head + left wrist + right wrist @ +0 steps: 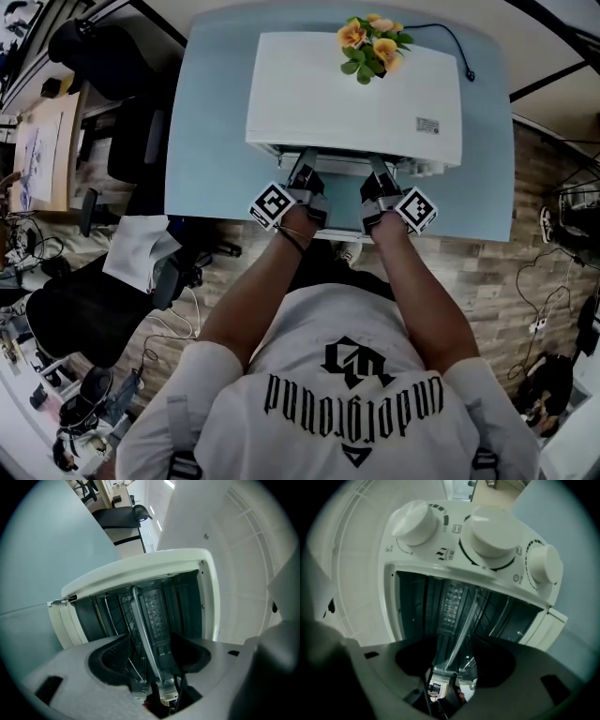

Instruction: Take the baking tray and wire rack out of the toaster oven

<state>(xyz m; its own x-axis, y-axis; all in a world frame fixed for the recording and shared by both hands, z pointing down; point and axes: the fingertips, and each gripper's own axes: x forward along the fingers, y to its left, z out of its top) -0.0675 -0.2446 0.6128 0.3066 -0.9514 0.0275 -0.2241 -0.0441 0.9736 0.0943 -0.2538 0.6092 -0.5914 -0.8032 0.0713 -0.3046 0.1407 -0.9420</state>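
Nothing is out yet: the oven [356, 94] stands on the table [216, 141] with its door [61, 625] dropped open, and the tray [152, 616] and rack [123, 620] both sit inside, the rack just beside the tray. The left gripper [305, 173] and right gripper [380, 178] are level at the oven's mouth, each with its jaws apart and the tray's front lip lying between them, not pinched as far as I can see. I'd say the grip, the pull-out and then the rack are all left to do.
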